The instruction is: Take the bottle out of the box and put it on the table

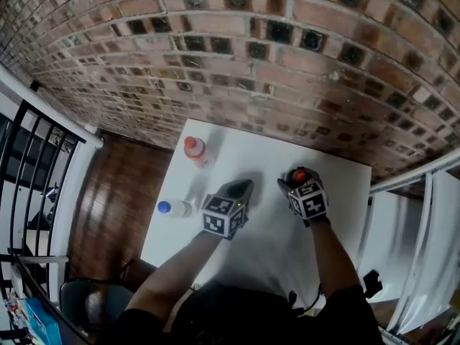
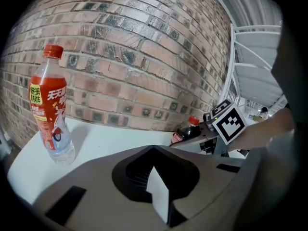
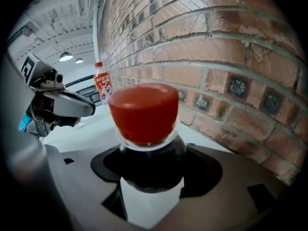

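The right hand-held gripper (image 3: 149, 177) pinches the cola bottle (image 3: 144, 112) just under its cap, low over the tabletop (image 1: 338, 214), probably so it can be stood there. The left hand-held gripper (image 2: 156, 177), pressed together and empty, waits just beside it.

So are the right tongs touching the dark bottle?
Touching. The right gripper view shows the right tongs pressed against both sides of the dark bottle.

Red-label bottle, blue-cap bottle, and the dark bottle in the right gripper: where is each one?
Red-label bottle (image 2: 49, 113): left gripper view, on its red label.
Blue-cap bottle (image 1: 178, 208): head view, on its clear body.
Dark bottle (image 3: 143, 110): right gripper view, on its red cap.
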Motion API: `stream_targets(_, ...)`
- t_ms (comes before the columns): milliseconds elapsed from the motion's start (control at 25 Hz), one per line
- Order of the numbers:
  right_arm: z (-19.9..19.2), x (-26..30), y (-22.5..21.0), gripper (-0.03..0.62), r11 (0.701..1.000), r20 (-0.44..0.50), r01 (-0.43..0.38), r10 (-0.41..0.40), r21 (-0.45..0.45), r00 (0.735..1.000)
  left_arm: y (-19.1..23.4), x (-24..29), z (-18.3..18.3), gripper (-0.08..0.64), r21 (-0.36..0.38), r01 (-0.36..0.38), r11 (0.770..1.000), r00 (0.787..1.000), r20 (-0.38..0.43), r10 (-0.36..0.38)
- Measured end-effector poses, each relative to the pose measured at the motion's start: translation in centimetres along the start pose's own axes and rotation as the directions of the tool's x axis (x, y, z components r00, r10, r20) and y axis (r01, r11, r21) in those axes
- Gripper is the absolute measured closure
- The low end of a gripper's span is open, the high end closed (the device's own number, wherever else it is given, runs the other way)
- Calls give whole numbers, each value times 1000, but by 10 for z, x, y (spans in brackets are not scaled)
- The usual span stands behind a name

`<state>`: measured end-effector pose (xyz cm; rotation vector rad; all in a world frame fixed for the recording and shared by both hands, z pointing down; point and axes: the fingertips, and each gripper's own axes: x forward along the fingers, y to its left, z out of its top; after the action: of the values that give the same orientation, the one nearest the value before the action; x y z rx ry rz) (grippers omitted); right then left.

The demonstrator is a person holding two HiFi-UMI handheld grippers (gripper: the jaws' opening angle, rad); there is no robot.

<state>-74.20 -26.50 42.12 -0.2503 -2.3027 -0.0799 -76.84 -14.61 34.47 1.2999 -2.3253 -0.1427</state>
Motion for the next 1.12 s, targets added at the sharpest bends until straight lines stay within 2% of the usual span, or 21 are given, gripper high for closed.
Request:
stream_targets(280,0,-1,-1,258,999,35,9,-10,32,999,0,-6,-2,557,2,11,1000,1000,-13,-11)
stream_targets(320,2,-2,-3,245,999,57,9,-11,45,998,-1,-8,-1,557,-1,18,1000,1000,-13,-18)
stream_targets(360,5,-4,-4,186,998,81,4,-9,67,997,-2,-10,1,556,-5,25,1000,1000,-11,-25)
stream_targets(400,6,-6,-5,155,996,100,-5,-4,93,995,-3,-12,2,556,-7,30,1000,1000,-8,-30)
stream_targets(480,8,-10,-5,155,992,117,-15,0,125,993,-3,-17,4,555,-2,33,999,999,-1,-33)
stream_targets(840,-4,-47,7,155,988,161,26,-50,151,986,-11,-43,16,556,40,53,998,998,36,-54)
stream_targets(1000,-11,-83,13,191,981,208,49,-89,190,974,-22,-62,20,557,41,65,997,997,44,-66)
stream_targets(1120,-3,-124,14,346,978,292,103,-154,184,944,-44,-71,35,557,67,119,991,989,79,-124)
